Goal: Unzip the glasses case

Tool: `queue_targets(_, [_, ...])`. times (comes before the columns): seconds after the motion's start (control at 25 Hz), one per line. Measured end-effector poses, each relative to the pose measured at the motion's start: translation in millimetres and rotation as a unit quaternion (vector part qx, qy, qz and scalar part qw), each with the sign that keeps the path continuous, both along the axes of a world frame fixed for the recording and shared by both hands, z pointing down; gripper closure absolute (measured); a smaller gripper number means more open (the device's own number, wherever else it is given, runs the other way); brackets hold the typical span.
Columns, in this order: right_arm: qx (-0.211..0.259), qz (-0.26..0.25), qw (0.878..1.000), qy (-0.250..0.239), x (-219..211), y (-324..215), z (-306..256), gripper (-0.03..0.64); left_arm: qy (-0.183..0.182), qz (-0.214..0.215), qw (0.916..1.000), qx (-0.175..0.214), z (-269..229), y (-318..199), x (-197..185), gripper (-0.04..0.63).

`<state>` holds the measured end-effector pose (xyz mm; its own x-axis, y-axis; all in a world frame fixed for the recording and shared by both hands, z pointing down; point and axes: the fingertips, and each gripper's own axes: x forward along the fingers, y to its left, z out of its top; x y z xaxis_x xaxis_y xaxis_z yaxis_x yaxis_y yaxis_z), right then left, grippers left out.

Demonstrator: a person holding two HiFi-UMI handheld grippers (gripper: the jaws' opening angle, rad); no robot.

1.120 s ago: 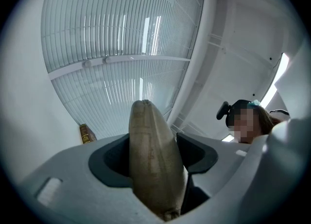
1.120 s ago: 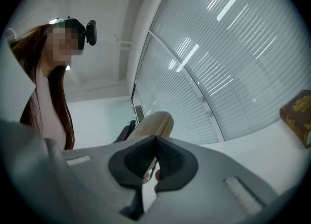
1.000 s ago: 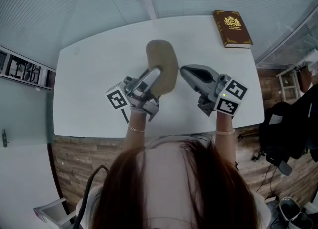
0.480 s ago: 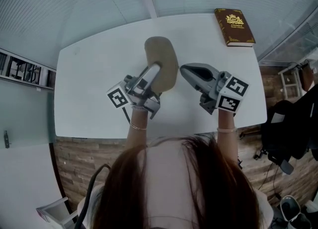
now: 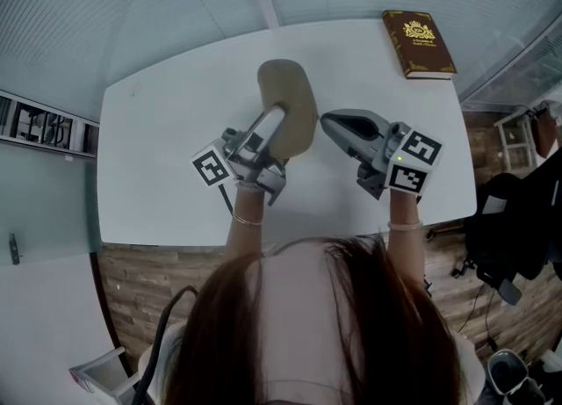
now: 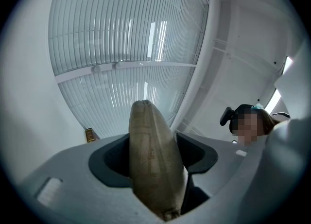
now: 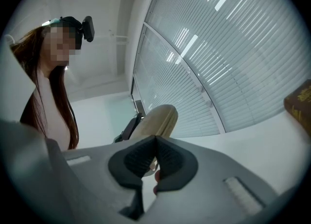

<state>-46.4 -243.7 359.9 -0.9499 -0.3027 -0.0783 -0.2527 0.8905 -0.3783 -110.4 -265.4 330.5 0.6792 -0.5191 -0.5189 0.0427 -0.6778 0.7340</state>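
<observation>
A tan oval glasses case (image 5: 288,100) is held up above the white table (image 5: 167,157), its long side pointing away from me. My left gripper (image 5: 270,126) is shut on its near end. In the left gripper view the case (image 6: 150,145) stands edge-on between the dark pads and fills the gap. My right gripper (image 5: 330,122) hovers just right of the case, a small gap apart from it. Its ribbed pads (image 7: 167,160) are pressed together with nothing visible between them. Past those pads the case (image 7: 160,118) shows to the left.
A brown book with gold print (image 5: 419,43) lies at the table's far right corner, and its edge shows as the book (image 7: 300,104) in the right gripper view. Ribbed glass walls stand behind the table. A dark chair (image 5: 509,236) is at the right.
</observation>
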Motion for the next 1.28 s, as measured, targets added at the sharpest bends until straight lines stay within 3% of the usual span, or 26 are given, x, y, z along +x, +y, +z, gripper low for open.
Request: queue_targets(1.28, [-0.016, -0.031, 0.999, 0.023, -10, 11, 13, 0.615, 0.039, -0.028, 0.9982, -0.037, 3, -21, -12, 0.304])
